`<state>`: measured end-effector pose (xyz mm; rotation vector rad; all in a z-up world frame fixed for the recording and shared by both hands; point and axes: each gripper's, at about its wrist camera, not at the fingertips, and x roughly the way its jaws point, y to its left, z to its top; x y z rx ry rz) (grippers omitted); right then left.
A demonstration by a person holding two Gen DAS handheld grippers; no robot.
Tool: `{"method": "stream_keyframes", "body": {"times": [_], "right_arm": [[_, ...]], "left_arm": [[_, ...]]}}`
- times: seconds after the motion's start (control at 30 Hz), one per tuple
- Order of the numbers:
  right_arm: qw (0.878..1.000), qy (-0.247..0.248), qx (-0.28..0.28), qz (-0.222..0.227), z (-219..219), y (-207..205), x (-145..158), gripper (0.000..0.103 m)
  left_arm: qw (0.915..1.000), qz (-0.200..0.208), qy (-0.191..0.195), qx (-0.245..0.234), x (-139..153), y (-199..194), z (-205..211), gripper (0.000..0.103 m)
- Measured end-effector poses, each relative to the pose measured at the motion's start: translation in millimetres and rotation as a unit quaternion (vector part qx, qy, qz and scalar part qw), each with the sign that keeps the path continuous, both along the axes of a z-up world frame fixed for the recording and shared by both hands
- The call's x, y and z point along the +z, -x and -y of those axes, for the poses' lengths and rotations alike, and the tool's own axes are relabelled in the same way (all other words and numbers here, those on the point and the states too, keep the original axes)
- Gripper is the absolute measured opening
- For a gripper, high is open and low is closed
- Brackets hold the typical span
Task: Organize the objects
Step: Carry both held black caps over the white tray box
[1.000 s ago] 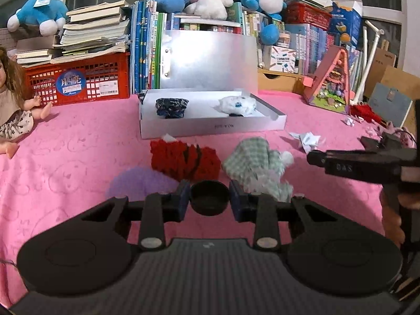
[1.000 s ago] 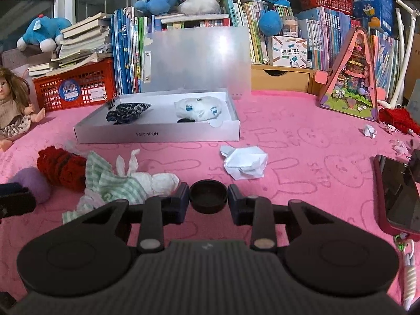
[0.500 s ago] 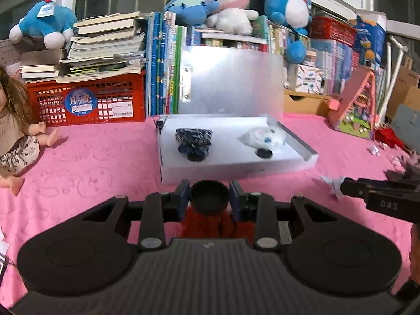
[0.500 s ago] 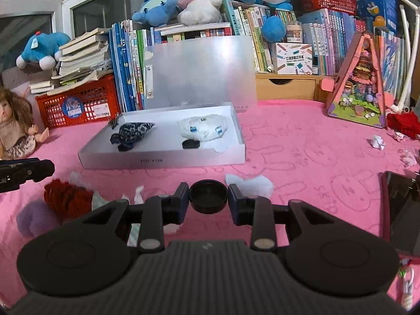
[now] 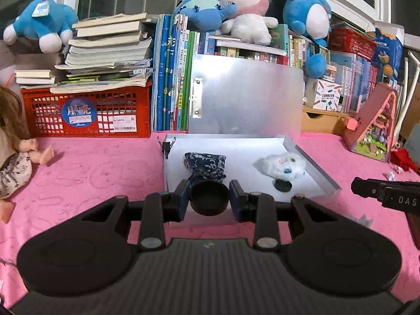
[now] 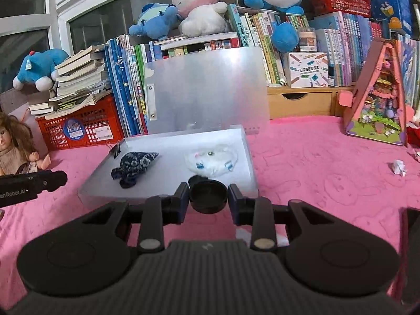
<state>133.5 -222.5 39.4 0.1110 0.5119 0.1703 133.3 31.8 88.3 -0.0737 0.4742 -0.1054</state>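
Both grippers, left (image 5: 209, 200) and right (image 6: 208, 198), were held with jaws open, empty, best kept level near the tray (image 5: 312, 166).

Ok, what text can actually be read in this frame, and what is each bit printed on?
"DAS": on the right gripper body, cut off at the frame edge.
"enRobot.AI": on the left gripper body, start cut off.
"月亮": round sticker on the red crate.
Book spines, crate barcode label, white box print: too small to read.

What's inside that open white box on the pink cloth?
The white box holds a dark blue patterned pouch, a fluffy white item and a small black disc. The gripper bodies hide its front edge.
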Motion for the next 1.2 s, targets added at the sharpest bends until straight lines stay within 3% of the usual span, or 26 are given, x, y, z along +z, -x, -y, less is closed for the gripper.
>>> {"method": "stream_keyframes", "body": {"times": [0.3,0.53,0.73,1.2], "right_arm": [[0.999,-0.014,0.002,-0.035,1,-46,-9,0.036],[0.996,-0.046,0.008,-0.075,10,-84,-15,0.036],[0.994,-0.037,0.009,-0.107,8,-108,-29,0.036],[0.991,-0.006,-0.002,-0.133,-1,-125,-53,0.036]], "left_arm": [[0.9999,-0.005,-0.012,-0.001,-13,-48,3,0.038],[0.9987,-0.049,-0.009,-0.001,-28,-91,4,0.038],[0.9968,-0.079,-0.01,0.008,-40,-116,5,0.038],[0.9918,-0.125,-0.019,0.02,-60,-138,4,0.038]]}}
